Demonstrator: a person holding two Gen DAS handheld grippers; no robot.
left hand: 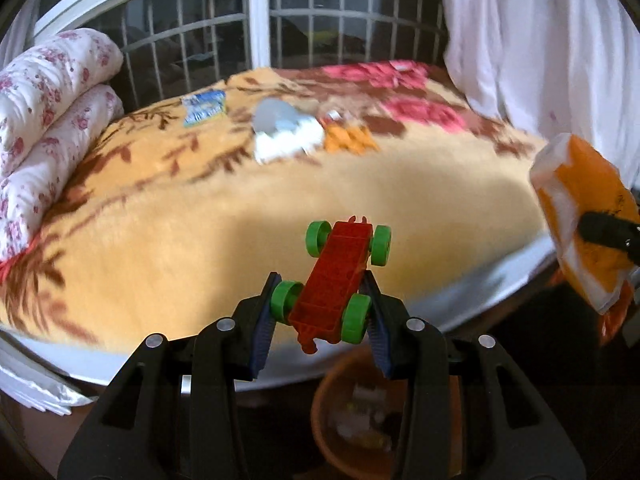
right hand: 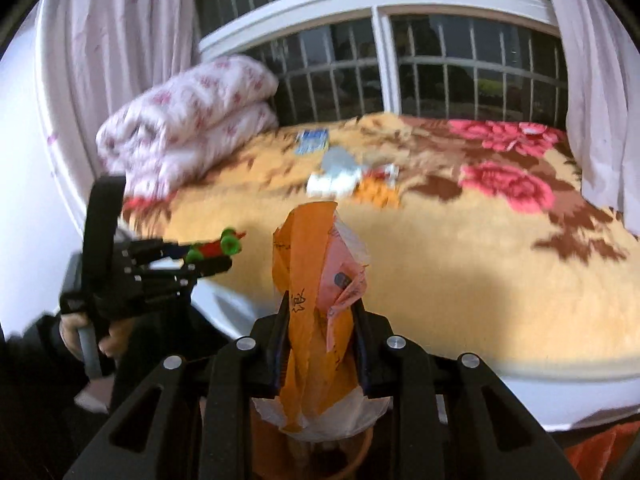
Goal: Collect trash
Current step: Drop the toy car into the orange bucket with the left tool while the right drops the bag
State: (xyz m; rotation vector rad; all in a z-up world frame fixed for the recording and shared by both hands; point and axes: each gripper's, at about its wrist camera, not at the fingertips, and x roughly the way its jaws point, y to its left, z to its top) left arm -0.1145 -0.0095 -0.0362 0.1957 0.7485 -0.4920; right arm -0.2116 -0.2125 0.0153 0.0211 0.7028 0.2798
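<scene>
Left wrist: left gripper clamps toy car; right gripper clamps orange bag.

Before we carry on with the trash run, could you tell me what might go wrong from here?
1. The left claw holds the toy car, seemingly by its green wheels, so it may roll free.
2. The orange wrapper in the right claw is limp and could snag.
3. More litter remains on the bed.

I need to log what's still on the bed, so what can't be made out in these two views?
- Litter pile mid-blanket: motion-blurred in both views; single items unreadable.
- Blue packet: print too blurred.
- Round bin below the left gripper holding the toy car chassis: contents dark, blurred, fingers block.
- Orange wrapper in the right gripper: handwriting too small.
</scene>
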